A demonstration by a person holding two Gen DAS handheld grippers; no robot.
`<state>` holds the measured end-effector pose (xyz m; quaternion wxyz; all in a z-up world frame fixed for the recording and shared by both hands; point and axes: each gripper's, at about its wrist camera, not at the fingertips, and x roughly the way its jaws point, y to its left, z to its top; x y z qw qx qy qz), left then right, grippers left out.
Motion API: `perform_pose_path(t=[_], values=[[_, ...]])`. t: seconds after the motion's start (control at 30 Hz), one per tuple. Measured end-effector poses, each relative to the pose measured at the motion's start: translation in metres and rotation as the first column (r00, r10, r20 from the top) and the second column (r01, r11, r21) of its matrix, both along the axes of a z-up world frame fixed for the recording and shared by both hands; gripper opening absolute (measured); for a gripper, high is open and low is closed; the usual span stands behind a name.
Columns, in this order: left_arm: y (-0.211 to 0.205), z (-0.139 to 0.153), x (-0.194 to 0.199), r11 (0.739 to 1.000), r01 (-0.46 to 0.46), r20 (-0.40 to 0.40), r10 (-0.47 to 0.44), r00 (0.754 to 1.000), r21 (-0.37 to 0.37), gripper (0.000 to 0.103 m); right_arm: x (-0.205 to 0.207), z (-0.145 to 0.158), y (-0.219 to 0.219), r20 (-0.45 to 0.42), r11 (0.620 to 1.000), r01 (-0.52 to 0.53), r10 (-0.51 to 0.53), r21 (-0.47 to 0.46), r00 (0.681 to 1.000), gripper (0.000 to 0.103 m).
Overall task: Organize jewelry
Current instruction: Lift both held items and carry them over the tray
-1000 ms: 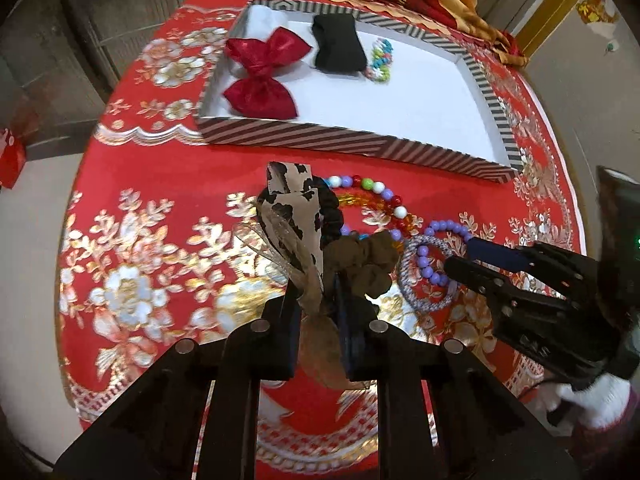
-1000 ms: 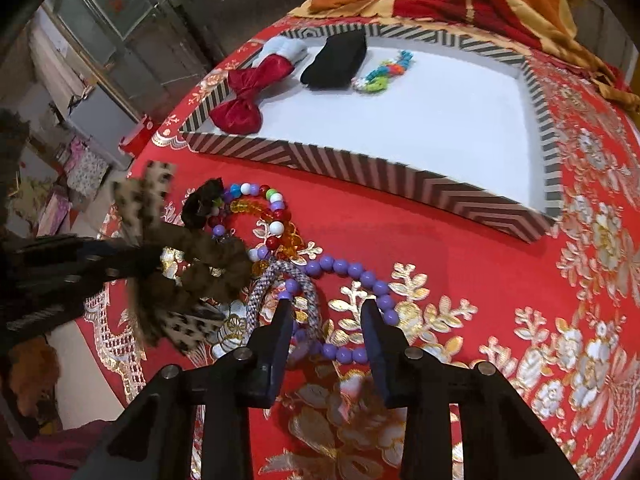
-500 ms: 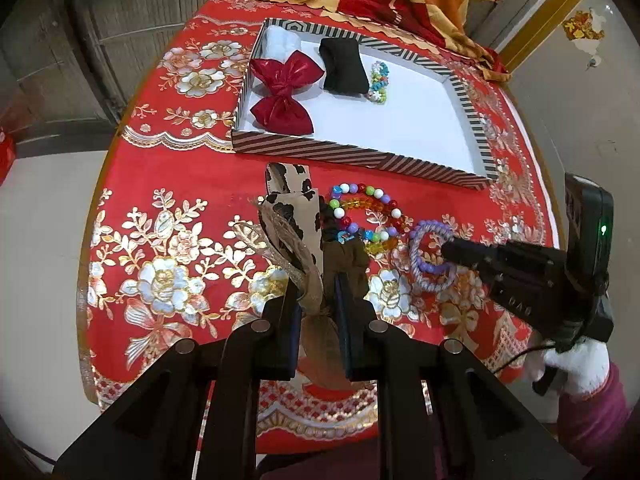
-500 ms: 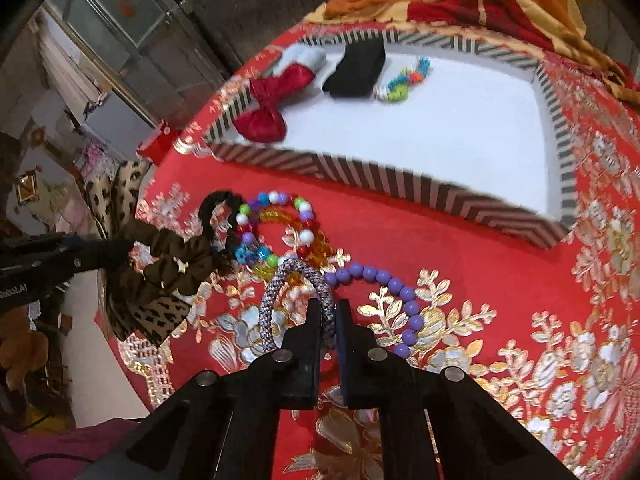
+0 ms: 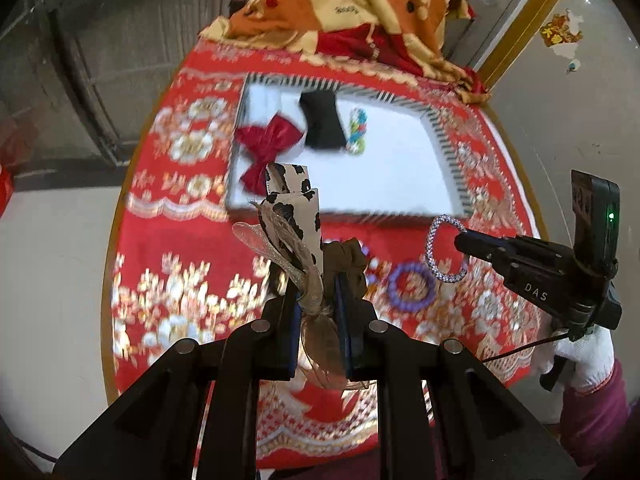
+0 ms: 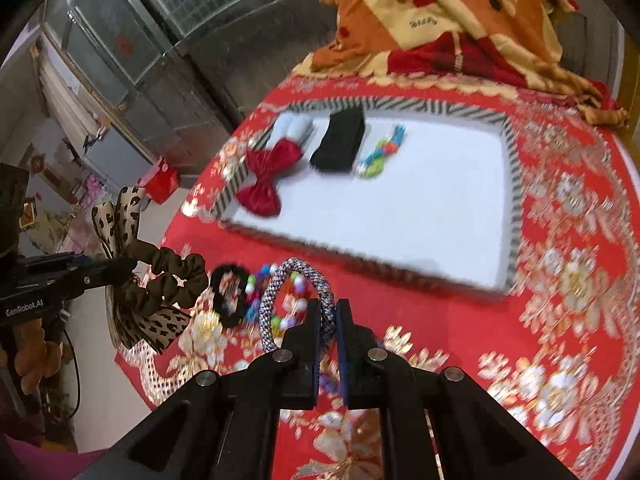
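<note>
My left gripper (image 5: pixel 316 292) is shut on a leopard-print bow scrunchie (image 5: pixel 294 216) and holds it above the red tablecloth; it also shows in the right wrist view (image 6: pixel 148 272). My right gripper (image 6: pixel 329 320) is shut on a silver braided bracelet (image 6: pixel 280 292), lifted off the cloth; it also shows in the left wrist view (image 5: pixel 436 248). The striped-rim white tray (image 5: pixel 400 184) lies beyond, holding a red bow (image 5: pixel 268 148), a black band (image 5: pixel 322 124) and a colourful bead bracelet (image 5: pixel 358 130).
A purple bead bracelet (image 5: pixel 412 286), a black scrunchie (image 6: pixel 228 296) and a multicolour bead bracelet (image 6: pixel 288 304) lie on the cloth before the tray. A folded orange blanket (image 6: pixel 460 12) lies behind the tray. The round table's edge (image 5: pixel 110 280) is at left.
My right gripper closed on the silver bracelet and lifted it off the cloth. Both grippers have risen and pulled back; the left still holds the leopard bow.
</note>
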<state>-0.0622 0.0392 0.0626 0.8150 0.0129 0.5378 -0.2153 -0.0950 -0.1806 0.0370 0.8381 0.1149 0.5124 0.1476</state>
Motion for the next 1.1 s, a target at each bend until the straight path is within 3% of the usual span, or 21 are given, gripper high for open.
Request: perform_pose_path(t=[0.47, 0.8, 1.1], values=[[-0.059, 0.027, 0.058, 0.999, 0.015, 0.126, -0.020, 0.992, 0.046, 0.014, 0.043, 0.049, -0.040, 0.093, 0.996, 0.071, -0.065, -0.062, 0.993, 0.007], [-0.081, 0.020, 0.077, 0.998, 0.006, 0.118, -0.013, 0.993, 0.062, 0.014, 0.060, 0.058, -0.055, 0.111, 0.993, 0.104, -0.097, -0.060, 0.989, 0.007], [-0.090, 0.000, 0.094, 0.999, -0.008, 0.059, 0.006, 0.998, 0.042, 0.014, 0.082, 0.037, -0.055, 0.071, 0.993, 0.099, -0.095, -0.062, 0.993, 0.007]])
